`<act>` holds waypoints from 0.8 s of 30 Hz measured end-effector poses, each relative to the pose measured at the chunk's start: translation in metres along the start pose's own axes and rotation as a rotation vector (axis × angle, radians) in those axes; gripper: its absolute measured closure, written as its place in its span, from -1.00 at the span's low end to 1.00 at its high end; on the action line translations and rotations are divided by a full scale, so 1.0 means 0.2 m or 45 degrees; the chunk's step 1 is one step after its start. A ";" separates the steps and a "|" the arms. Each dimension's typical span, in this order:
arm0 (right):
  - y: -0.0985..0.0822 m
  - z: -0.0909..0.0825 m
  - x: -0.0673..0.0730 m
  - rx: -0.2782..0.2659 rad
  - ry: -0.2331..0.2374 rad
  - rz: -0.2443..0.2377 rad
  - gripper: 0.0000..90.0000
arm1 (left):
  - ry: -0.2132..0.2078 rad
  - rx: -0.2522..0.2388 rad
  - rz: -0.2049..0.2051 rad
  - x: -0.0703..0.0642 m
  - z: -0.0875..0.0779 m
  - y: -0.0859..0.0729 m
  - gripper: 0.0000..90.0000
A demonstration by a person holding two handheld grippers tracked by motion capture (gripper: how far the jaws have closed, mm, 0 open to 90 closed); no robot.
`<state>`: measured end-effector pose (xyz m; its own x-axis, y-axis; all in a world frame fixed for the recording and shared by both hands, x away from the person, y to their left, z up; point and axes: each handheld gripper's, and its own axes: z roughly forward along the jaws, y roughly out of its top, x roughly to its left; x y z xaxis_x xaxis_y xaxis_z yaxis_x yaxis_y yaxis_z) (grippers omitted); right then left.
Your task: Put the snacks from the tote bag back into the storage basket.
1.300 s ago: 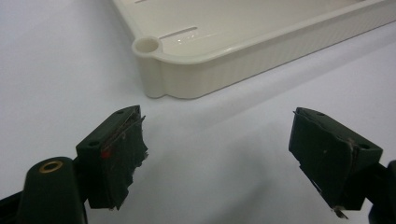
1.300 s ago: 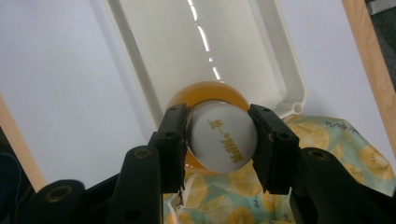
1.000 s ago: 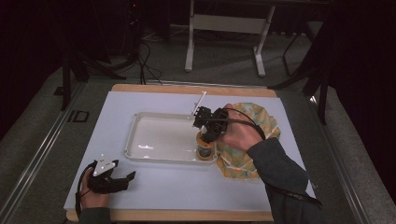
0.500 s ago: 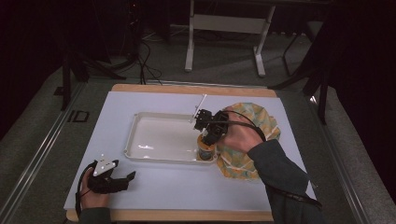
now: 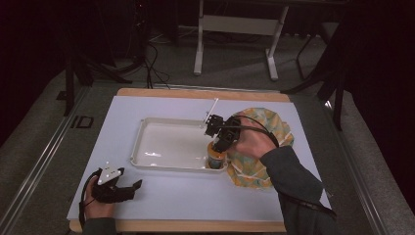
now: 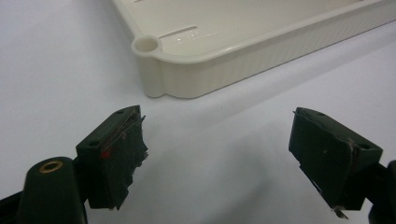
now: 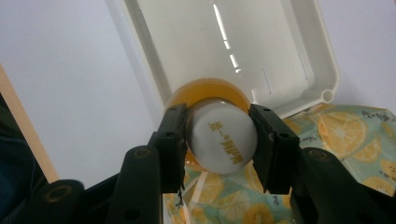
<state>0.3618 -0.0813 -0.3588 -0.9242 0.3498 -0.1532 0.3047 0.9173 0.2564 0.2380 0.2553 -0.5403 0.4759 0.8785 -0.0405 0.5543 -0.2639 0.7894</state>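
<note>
Right tool | pinching bottle cap | bottle in tray corner

Left gripper seen along its own two black fingers, which stand wide apart with only bare desk between them. Left finger's pad edge is frayed, with a small red mark on it. White desk surface beneath and around. Farther off, a cream tray rests on the desk; its near corner is rounded, with a small round hole in the rim and a ribbed outer wall. Tray and fingers are apart, not touching.
</note>
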 end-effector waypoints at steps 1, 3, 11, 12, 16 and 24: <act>0.00 0.00 -0.01 -0.003 0.003 -0.003 0.30 | 0.000 0.000 0.002 0.00 0.00 0.00 -0.59; 0.00 0.00 -0.01 -0.010 0.012 0.002 0.30 | 0.001 0.000 0.001 0.00 0.00 0.00 -0.59; -0.01 0.01 -0.04 -0.040 0.028 0.026 0.24 | -0.001 0.001 0.000 0.00 0.00 0.00 -0.59; -0.01 0.01 -0.04 -0.044 0.029 0.030 0.22 | -0.002 0.002 0.000 0.00 0.00 0.00 -0.59; -0.01 0.00 -0.05 -0.053 0.026 0.036 0.16 | -0.001 0.003 0.002 0.00 0.00 0.00 -0.59; -0.01 -0.01 -0.05 -0.082 0.017 0.052 0.04 | 0.000 0.003 0.002 0.00 0.00 0.00 -0.59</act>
<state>0.3696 -0.0867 -0.3553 -0.9145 0.3836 -0.1287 0.3271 0.8881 0.3228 0.2382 0.2552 -0.5403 0.4767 0.8782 -0.0394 0.5550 -0.2659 0.7882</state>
